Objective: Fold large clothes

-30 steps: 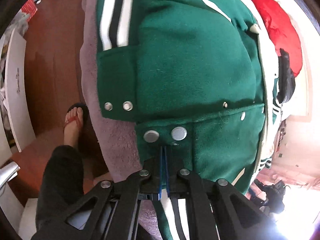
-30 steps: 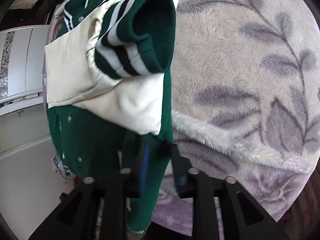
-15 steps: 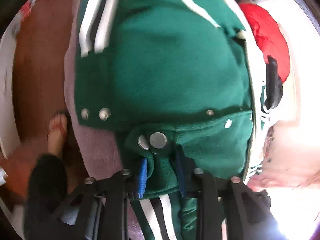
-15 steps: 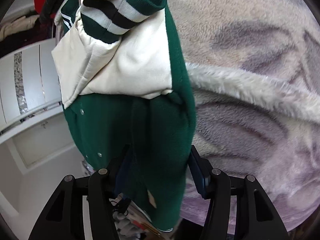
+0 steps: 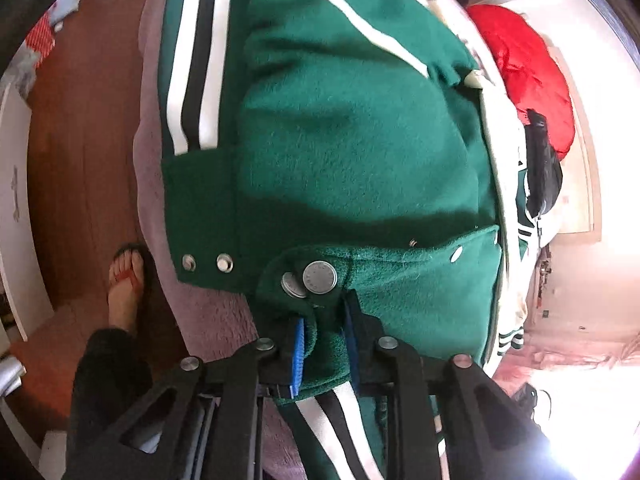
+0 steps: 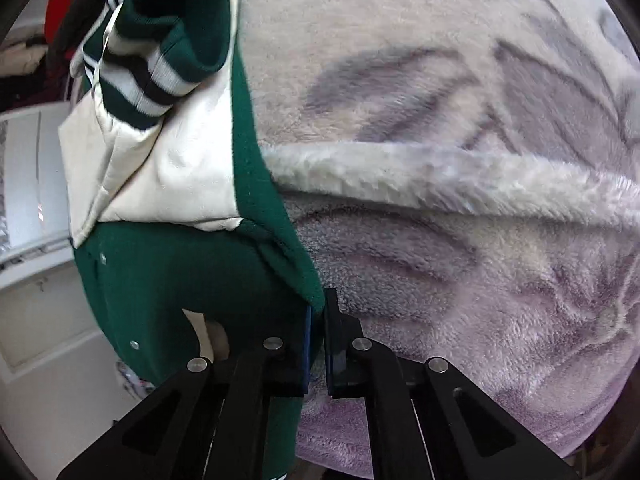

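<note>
A green varsity jacket with cream sleeves and striped ribbing is spread on a lilac fleece blanket, ahead of both tools. A second ago the left gripper was clamped flat on the snap-buttoned hem; now its jaws are opening, with bunched green cloth between the blue pads. The right gripper, wider half a second ago around a thick fold, is now clenched on the jacket's thin green edge, beside the blanket.
</note>
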`<state>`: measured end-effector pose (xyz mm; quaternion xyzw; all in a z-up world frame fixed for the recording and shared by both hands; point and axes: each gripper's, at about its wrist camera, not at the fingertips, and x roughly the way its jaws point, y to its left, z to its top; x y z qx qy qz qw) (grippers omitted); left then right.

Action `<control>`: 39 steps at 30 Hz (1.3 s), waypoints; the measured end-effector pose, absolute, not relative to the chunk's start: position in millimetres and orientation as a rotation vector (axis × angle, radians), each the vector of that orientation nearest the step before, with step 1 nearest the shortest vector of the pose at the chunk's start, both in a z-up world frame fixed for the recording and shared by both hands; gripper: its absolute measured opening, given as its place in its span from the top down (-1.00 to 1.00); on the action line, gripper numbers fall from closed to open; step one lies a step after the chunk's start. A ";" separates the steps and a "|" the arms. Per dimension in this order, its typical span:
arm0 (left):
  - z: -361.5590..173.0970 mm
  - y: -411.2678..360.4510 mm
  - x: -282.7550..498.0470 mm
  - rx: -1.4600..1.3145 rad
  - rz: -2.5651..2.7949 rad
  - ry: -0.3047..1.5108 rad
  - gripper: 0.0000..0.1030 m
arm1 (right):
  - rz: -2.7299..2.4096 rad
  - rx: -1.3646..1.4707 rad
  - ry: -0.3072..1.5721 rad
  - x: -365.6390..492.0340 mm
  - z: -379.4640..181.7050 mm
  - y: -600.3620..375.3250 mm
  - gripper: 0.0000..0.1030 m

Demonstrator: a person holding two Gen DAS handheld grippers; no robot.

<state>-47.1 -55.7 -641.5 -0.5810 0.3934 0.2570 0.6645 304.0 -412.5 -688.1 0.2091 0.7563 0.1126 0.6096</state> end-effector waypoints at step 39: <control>-628.4 -313.1 83.7 -0.141 -0.038 1.391 0.81 | 0.706 0.810 1.622 484.1 -709.7 -376.4 -0.96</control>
